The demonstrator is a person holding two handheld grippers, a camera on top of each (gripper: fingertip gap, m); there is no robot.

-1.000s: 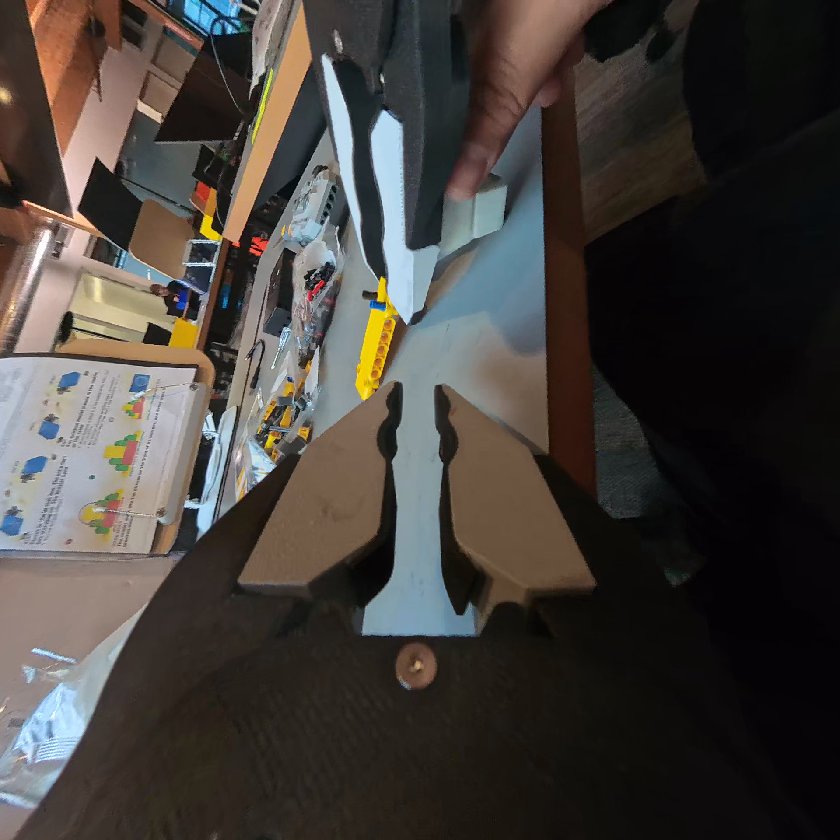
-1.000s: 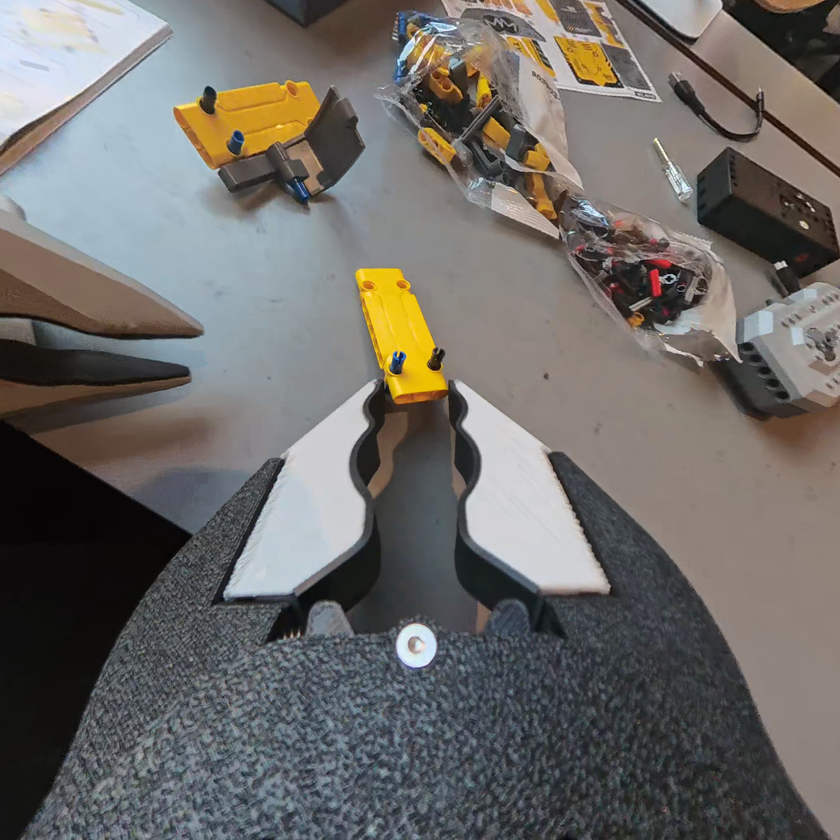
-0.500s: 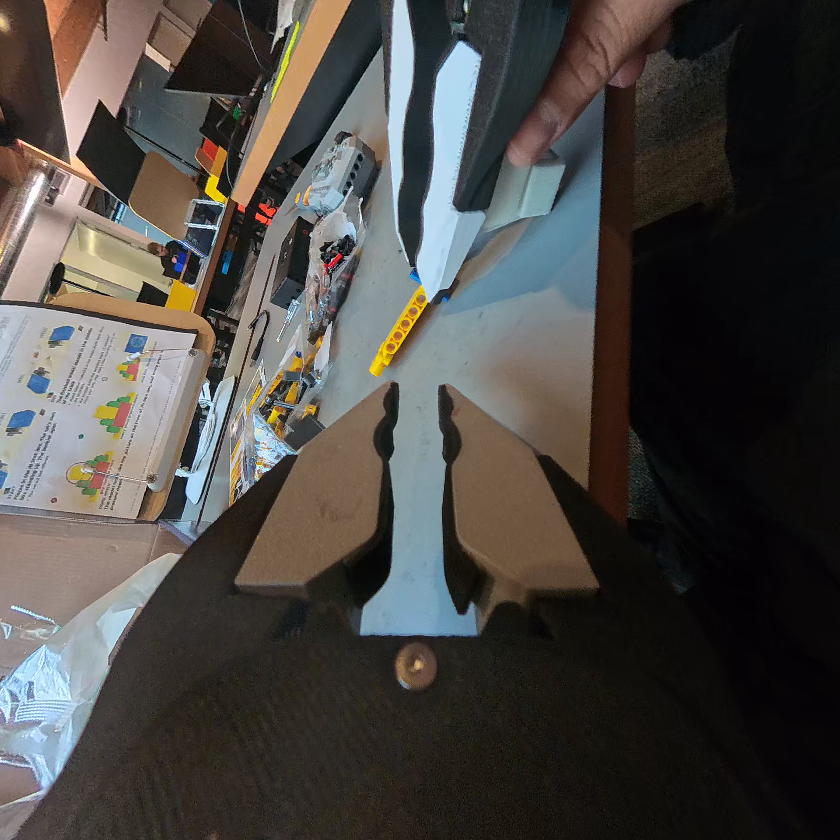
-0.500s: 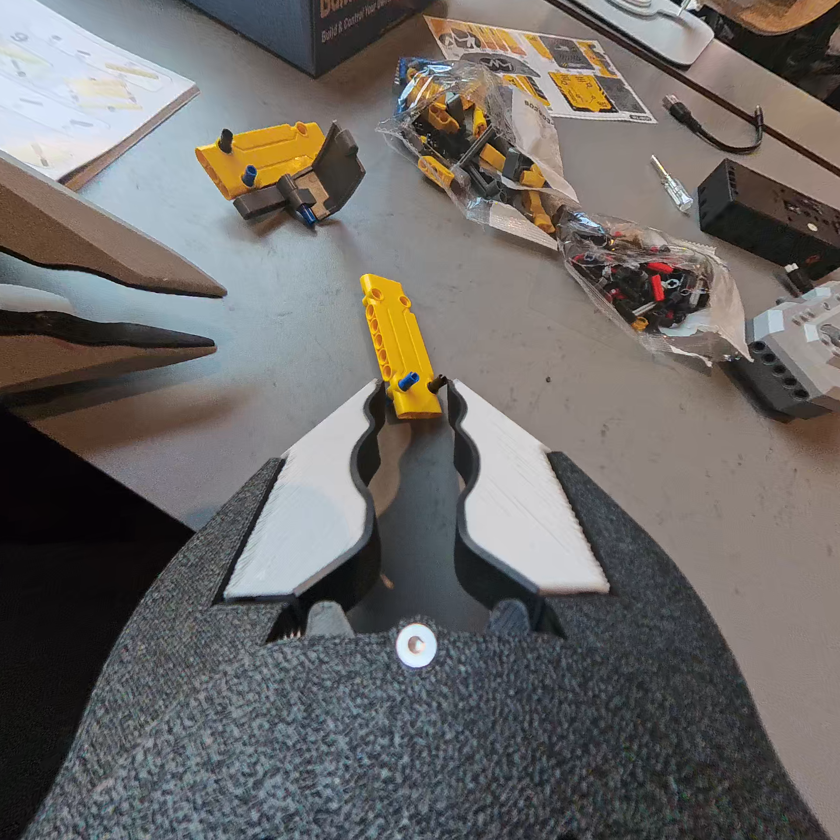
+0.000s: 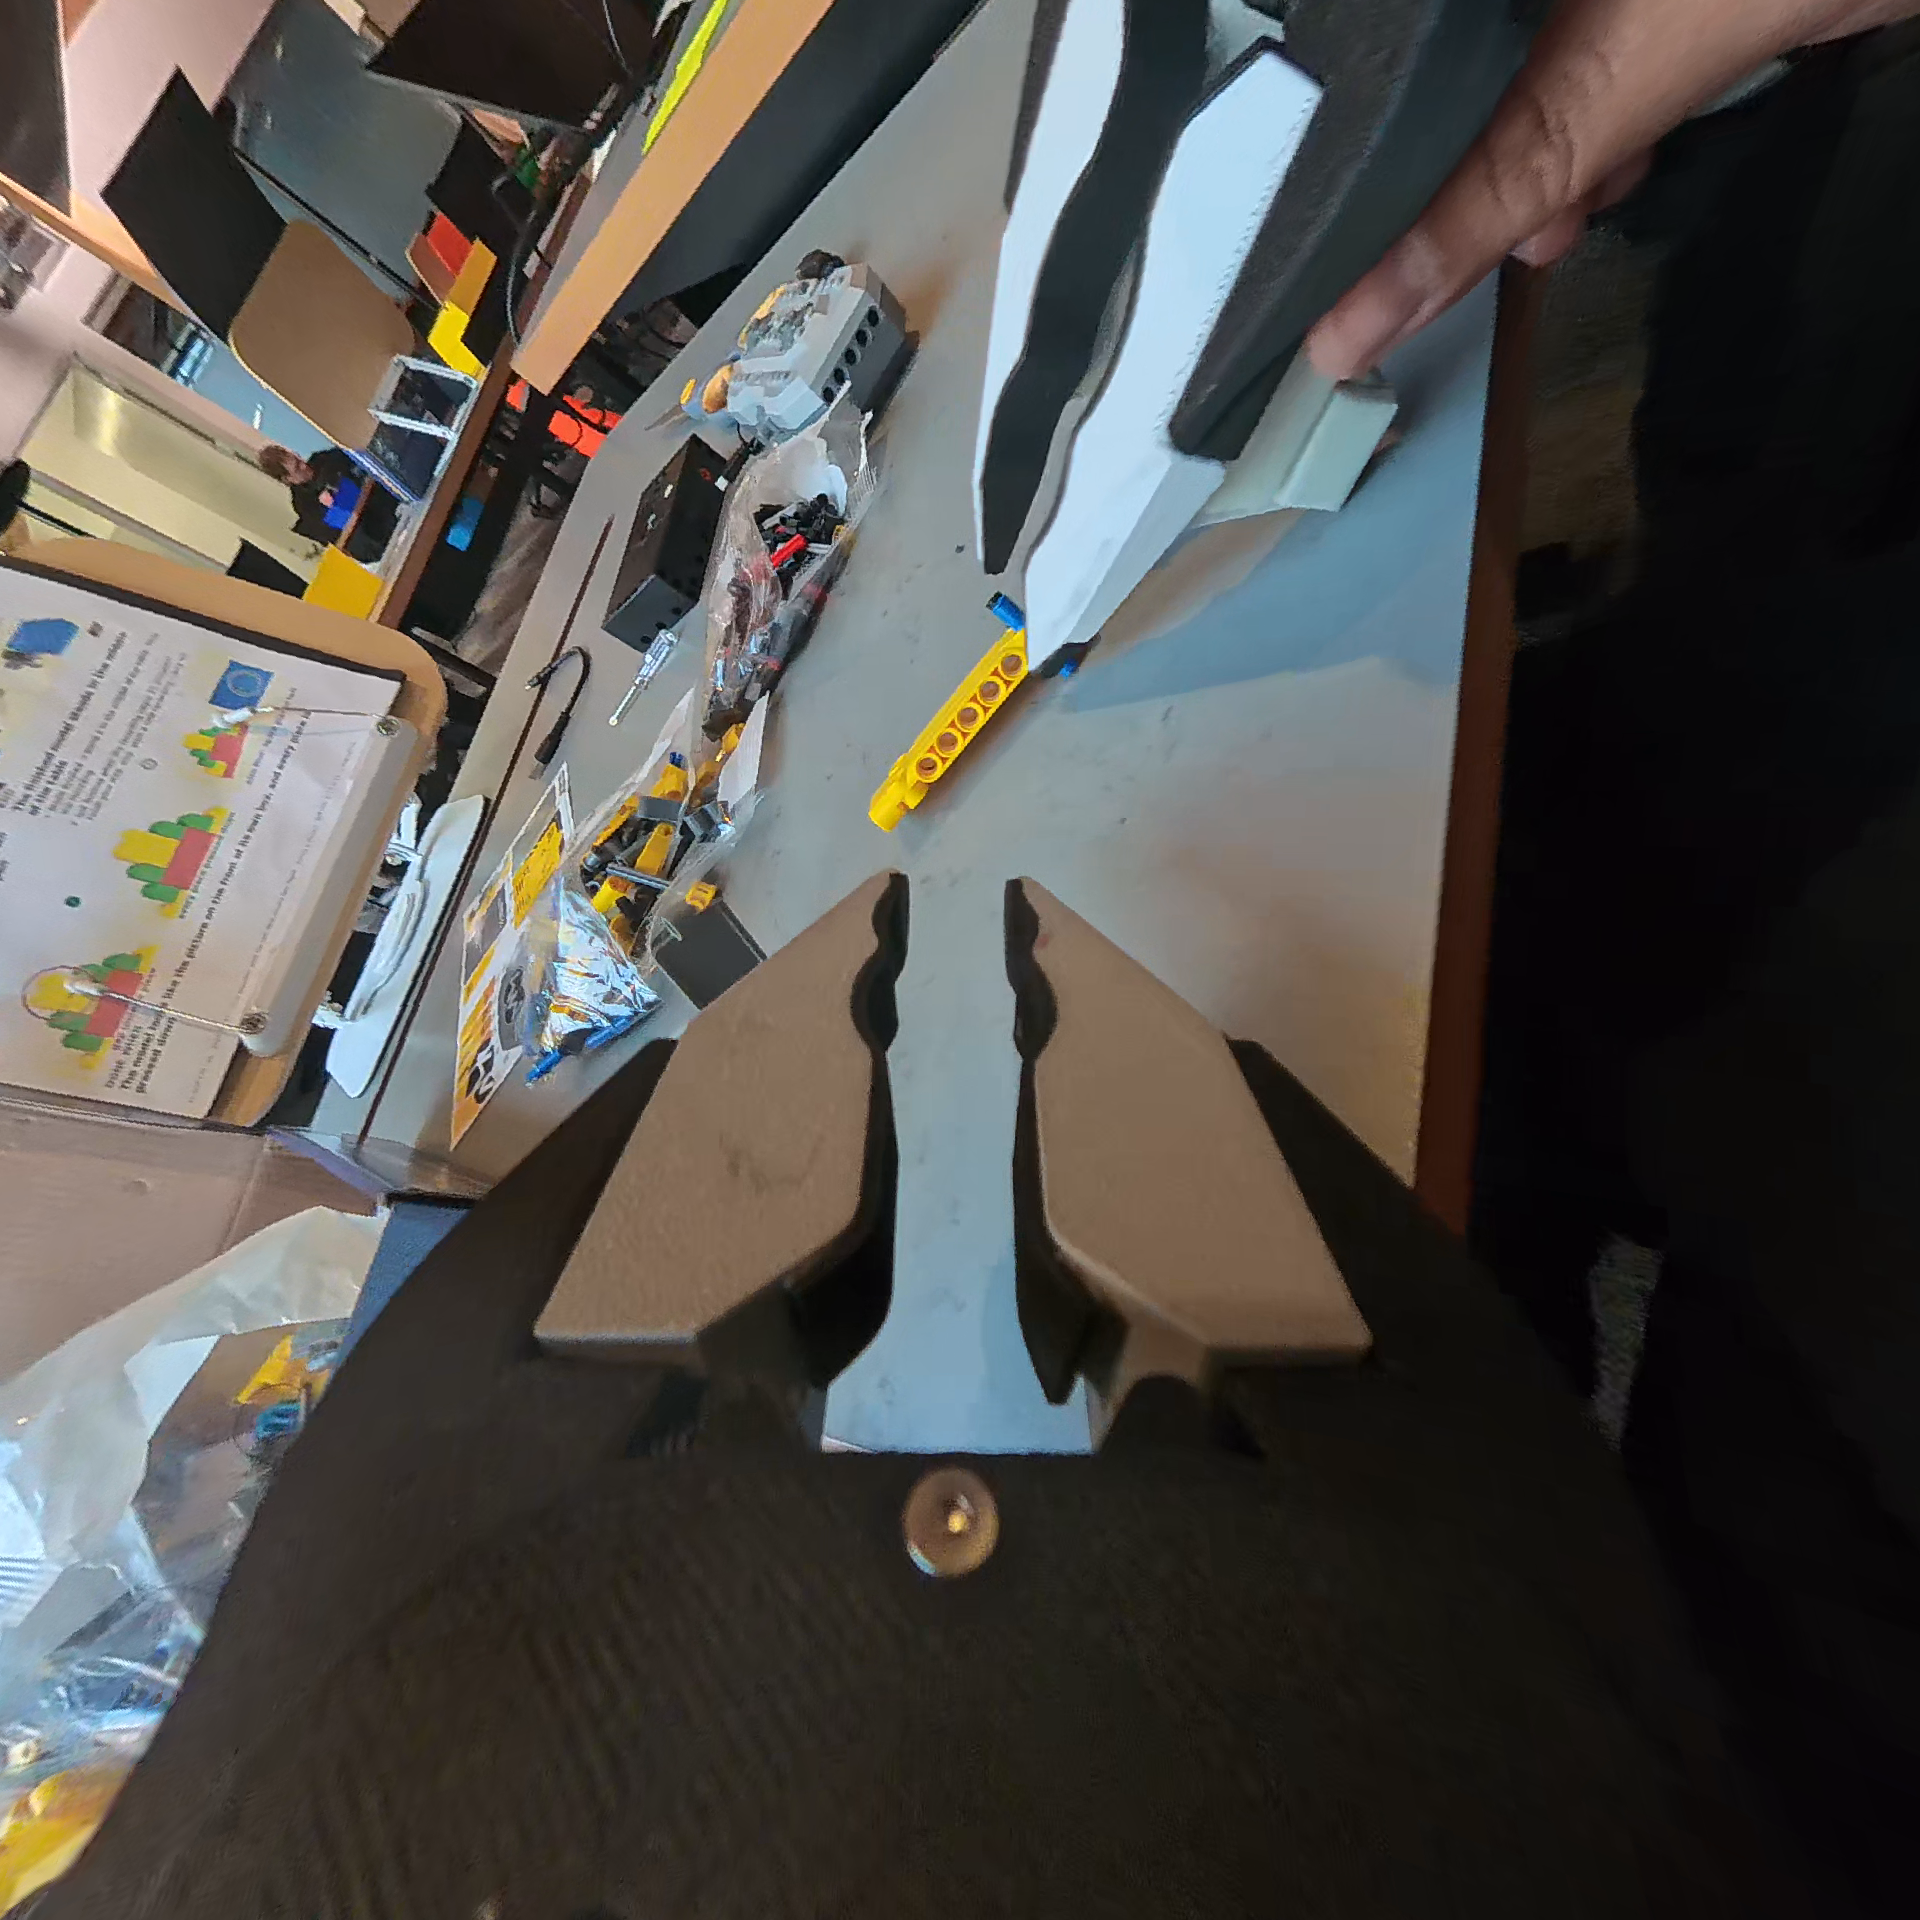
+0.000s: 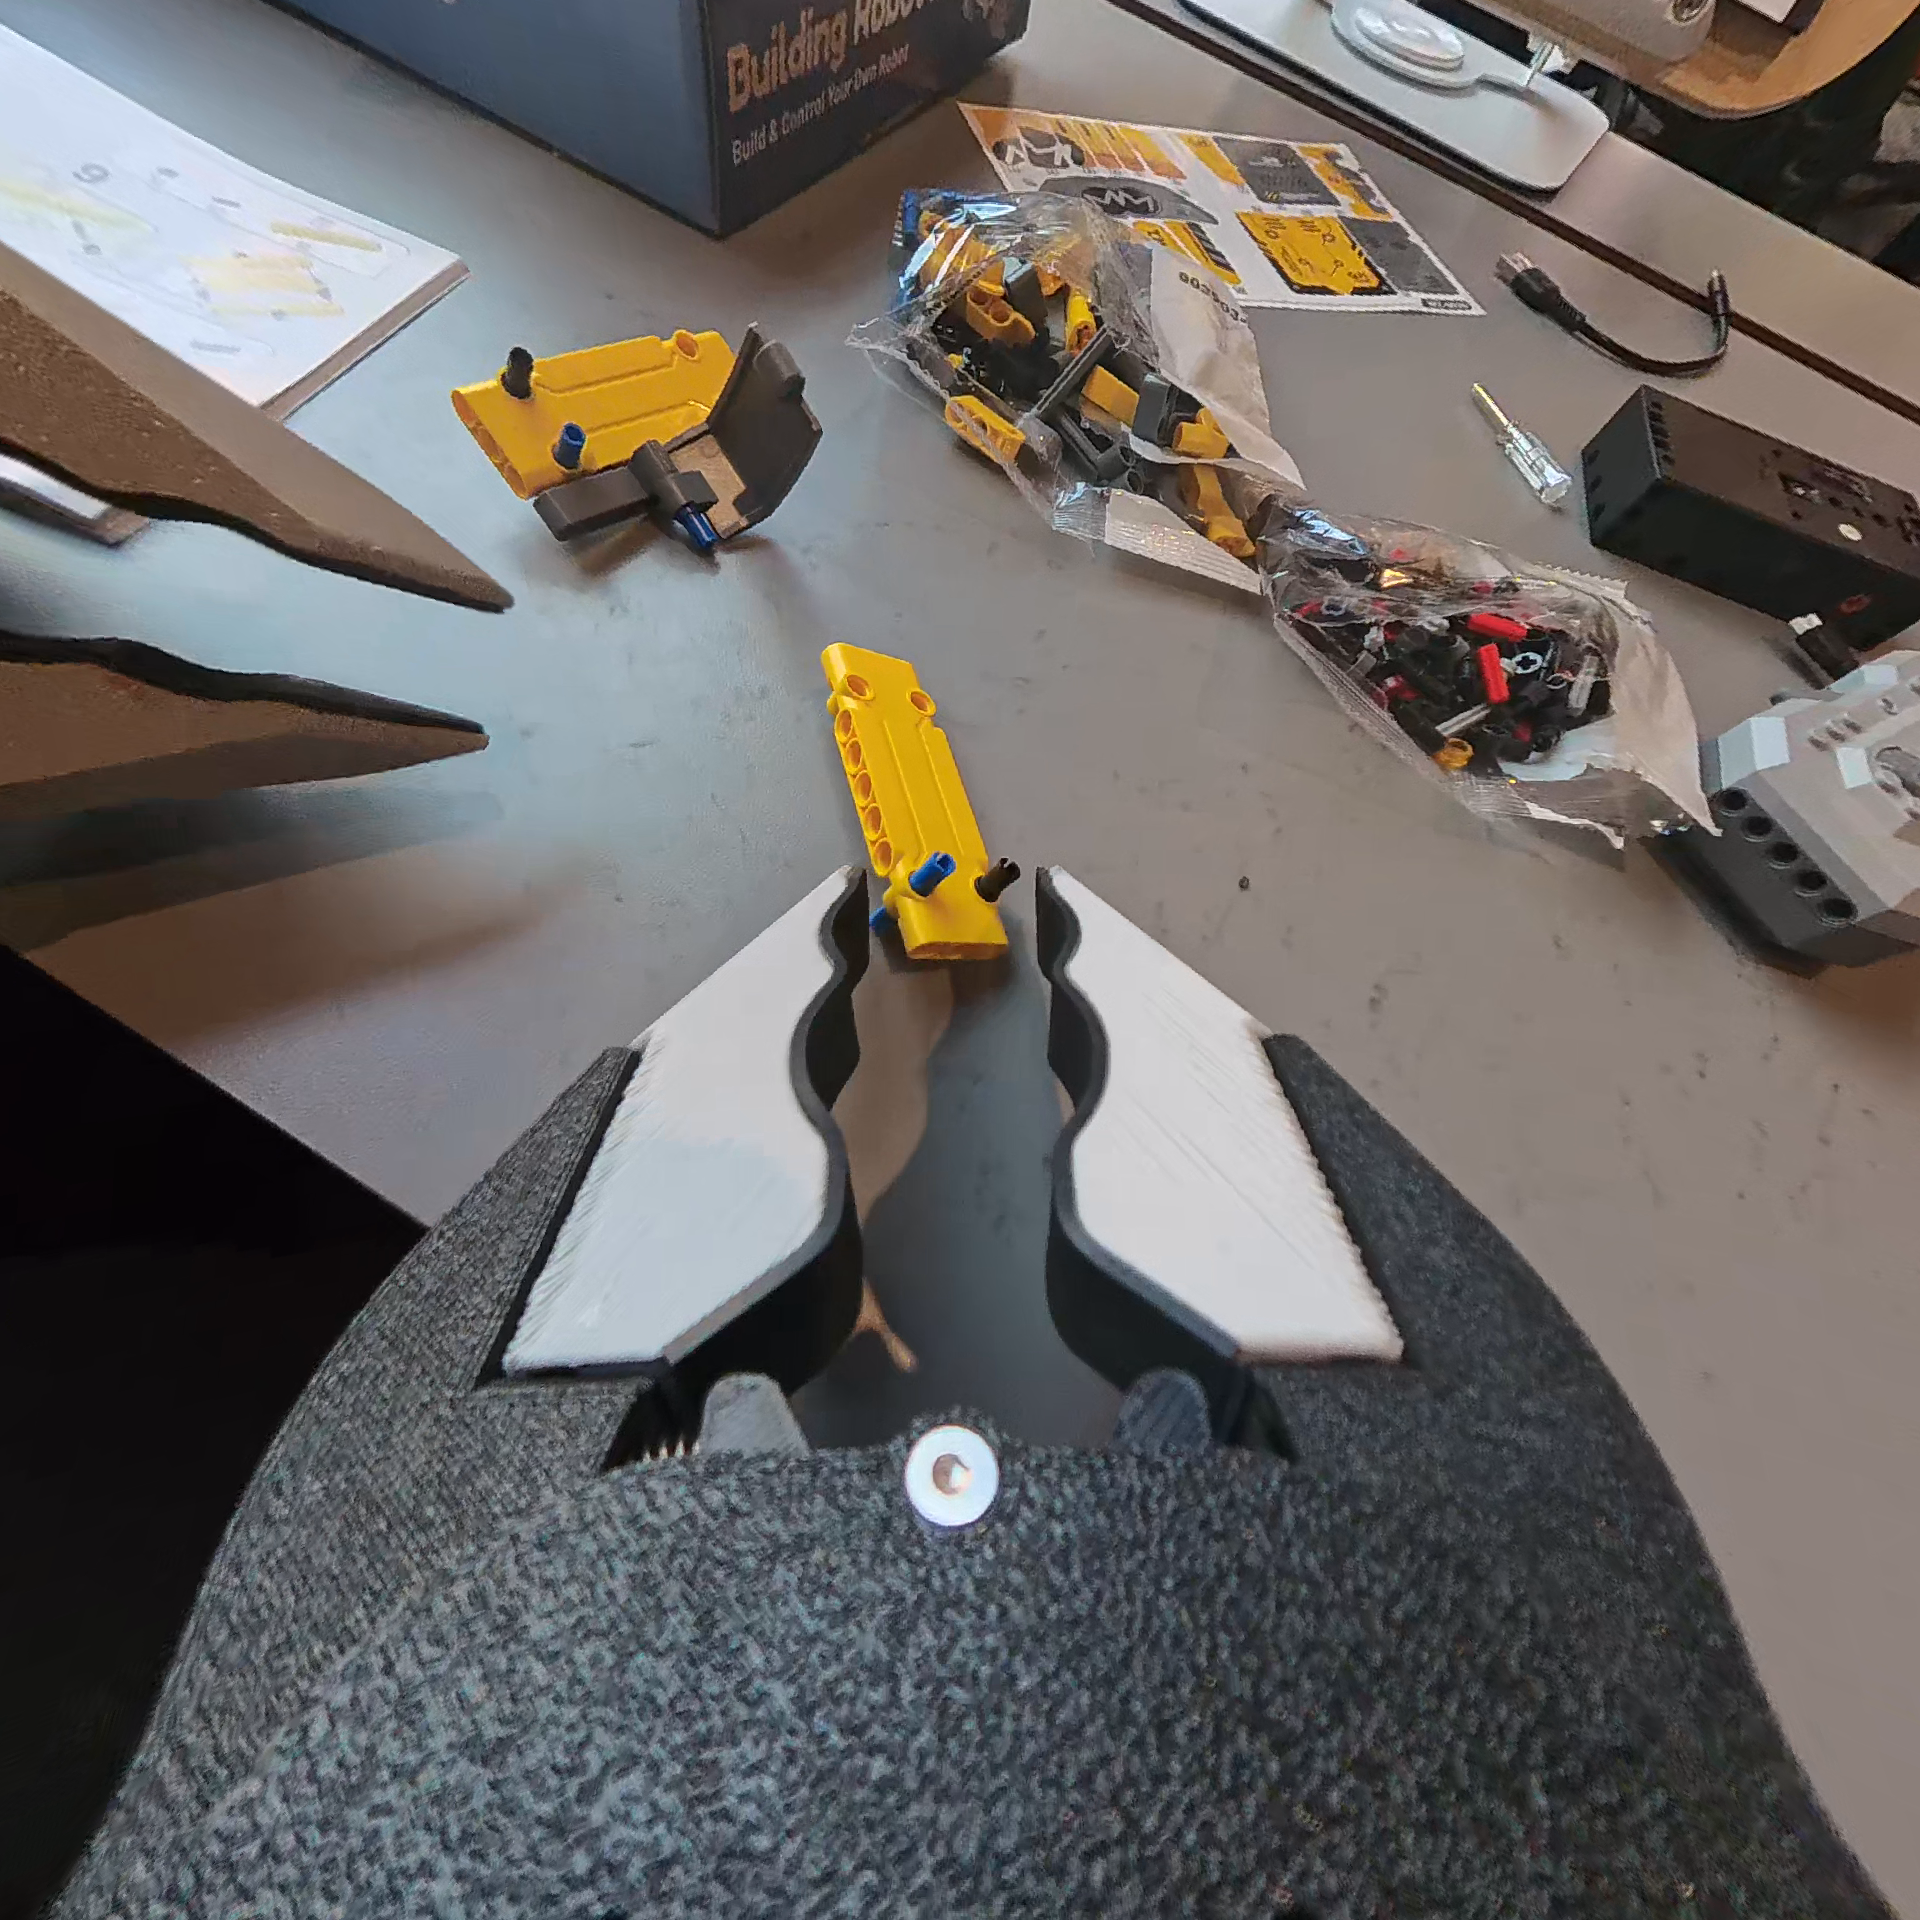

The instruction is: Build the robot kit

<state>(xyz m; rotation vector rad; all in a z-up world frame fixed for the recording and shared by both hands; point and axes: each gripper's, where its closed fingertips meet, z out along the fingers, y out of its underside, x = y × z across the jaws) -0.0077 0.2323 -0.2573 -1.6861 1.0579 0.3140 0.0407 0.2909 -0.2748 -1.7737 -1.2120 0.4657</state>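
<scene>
Start at your left gripper (image 5: 956,894): its brown jaws stand apart with only bare grey table (image 5: 1226,831) between them, gripping nothing. In the right wrist view its tips have pushed further in from 9 o'clock than half a second ago, well short of the yellow panel (image 6: 904,790).

That panel lies on the table at the centre, just off 12 o'clock from your right gripper (image 6: 951,881). The main change is here. The white jaws have spread wider and are now released, one tip on each side of the panel's near end, where a blue pin and a black pin stand up. I cannot tell whether either tip touches it. From the left wrist view your hand (image 5: 1538,177) tilts that gripper steeply down onto the panel's far end.

As for writing, moving rightward:
- An open instruction booklet (image 6: 208,239) at 10 o'clock, with a yellow-and-grey sub-assembly (image 6: 644,436) below it.
- A dark blue box (image 6: 727,94) with orange lettering at 12 o'clock.
- A printed yellow-and-black sheet (image 6: 1247,208) at 1 o'clock, behind a bag of yellow parts (image 6: 1081,384).
- A bag of black and red pins (image 6: 1455,665) at 2 o'clock.
- A black box (image 6: 1756,520) and a grey block (image 6: 1829,821) at 3 o'clock, with no lettering I can make out.
</scene>
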